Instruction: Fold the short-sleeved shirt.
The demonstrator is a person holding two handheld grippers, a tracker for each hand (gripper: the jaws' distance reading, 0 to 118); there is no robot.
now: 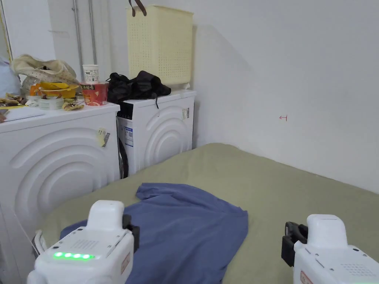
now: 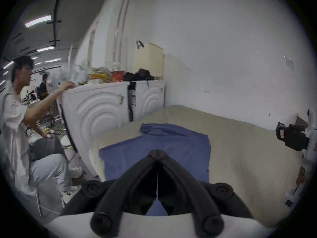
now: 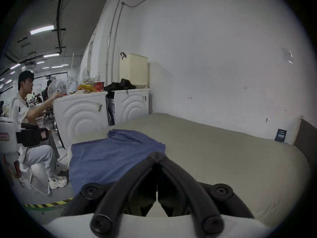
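Two grippers, both held above the bed, neither touching cloth. Left gripper (image 2: 157,153): jaws pressed tip to tip, closed on nothing, hovering over the near part of the shirt. Right gripper (image 3: 157,155): jaws likewise closed and empty, over bare bedding just beside the shirt's right edge

Blue short-sleeved shirt (image 1: 188,229) lies on the olive-green bed cover (image 1: 296,185), toward the bed's left side, near the two white washing machines (image 1: 63,155). Shape reads roughly rectangular; right edge fairly straight, far end bunched into a small rumple. Sleeves not plainly spread out, so the shirt may already be partly folded or just loosely laid — cannot tell which from these views. Near hem hidden behind the gripper bodies in the head view

Judgement on progress: early or between folds. No neat compact bundle; cloth wrinkled at the far end. What is left seems to be taking hold of an edge or corners and bringing the cloth over itself, then flattening

Bystander: a seated person (image 2: 15,121) beside the machines, reaching to the cluttered top. Cream laundry basket (image 1: 160,44) stands on the farther machine
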